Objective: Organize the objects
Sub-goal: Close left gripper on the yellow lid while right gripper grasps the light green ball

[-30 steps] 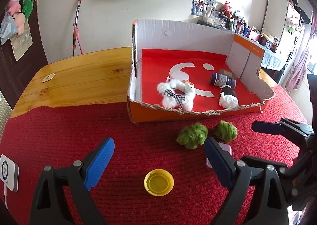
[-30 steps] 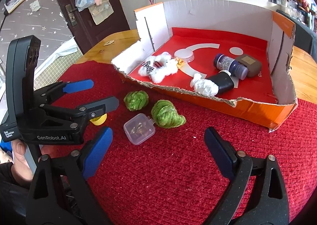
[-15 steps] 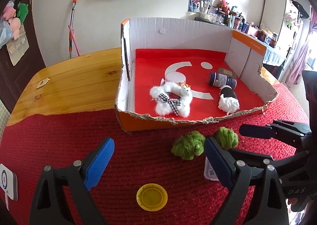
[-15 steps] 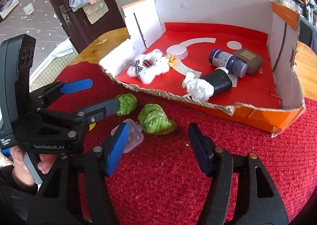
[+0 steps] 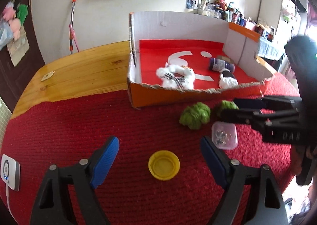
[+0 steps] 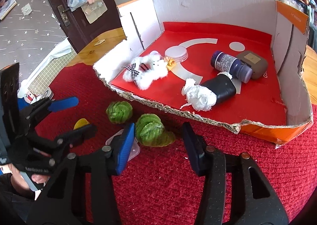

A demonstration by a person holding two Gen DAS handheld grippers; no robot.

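Note:
A yellow cap point(image 5: 164, 167) lies open side up on the red mat. My left gripper point(image 5: 159, 141) hangs over it with its jaws closing; the blue pads stand clear of the cap on both sides. Two green yarn balls lie before the cardboard box point(image 5: 158, 96). My right gripper point(image 6: 158, 133) straddles the nearer green ball point(image 6: 152, 131), jaws closing, with a gap still showing at the right pad. The other green ball point(image 6: 118, 112) sits free to its left. A small clear plastic case point(image 5: 224, 135) lies beside them, half hidden behind a finger in the right wrist view.
The box point(image 6: 218, 7) holds a white plush bear point(image 6: 146, 74), a purple bottle point(image 6: 229, 64), a black bottle stuffed with tissue point(image 6: 220, 88), a brown case point(image 6: 251, 62) and a white lid point(image 6: 176, 53). Bare wooden tabletop point(image 5: 83, 72) lies left of it. A white device point(image 5: 10, 173) sits at the mat's left edge.
The right gripper has come forward over the nearer green ball and its jaws have narrowed a lot. The left jaws have narrowed slightly around the yellow cap.

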